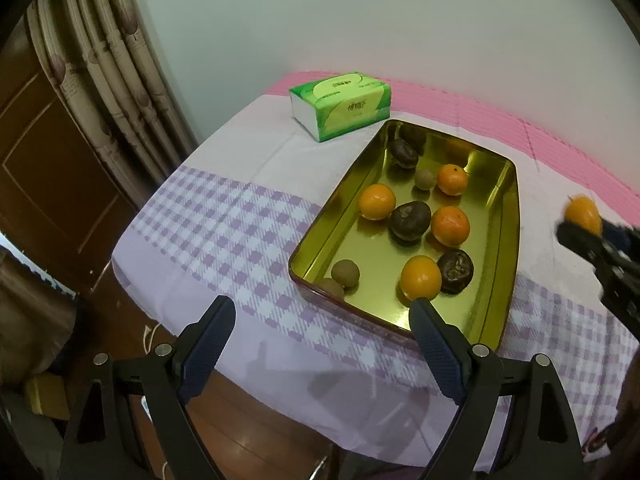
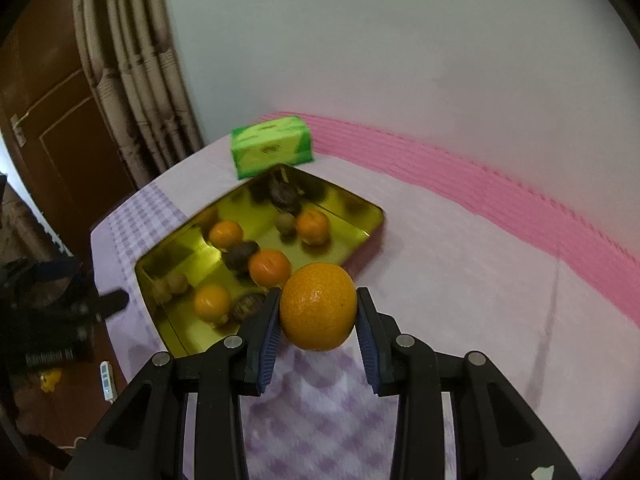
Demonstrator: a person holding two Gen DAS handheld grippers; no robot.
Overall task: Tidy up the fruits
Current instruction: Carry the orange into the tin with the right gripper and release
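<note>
A shiny gold tray (image 1: 340,200) (image 2: 362,204) sits on the checked cloth and holds several oranges (image 1: 377,201), dark passion fruits (image 1: 411,220) and small brown fruits (image 1: 345,272). My left gripper (image 1: 322,312) hangs open over the tray's near corner with nothing between its fingers. My right gripper (image 2: 318,300) is shut on an orange (image 2: 318,306), lifted above the cloth just right of the tray. In the left wrist view the same orange (image 1: 583,213) and right gripper (image 1: 592,240) show at the right edge.
A green tissue pack (image 1: 341,104) (image 2: 272,146) lies behind the tray's far end. A pink-striped band (image 1: 520,120) of cloth runs along the wall. The table edge drops off on the left toward a curtain (image 1: 112,52) and a brown door (image 1: 48,152).
</note>
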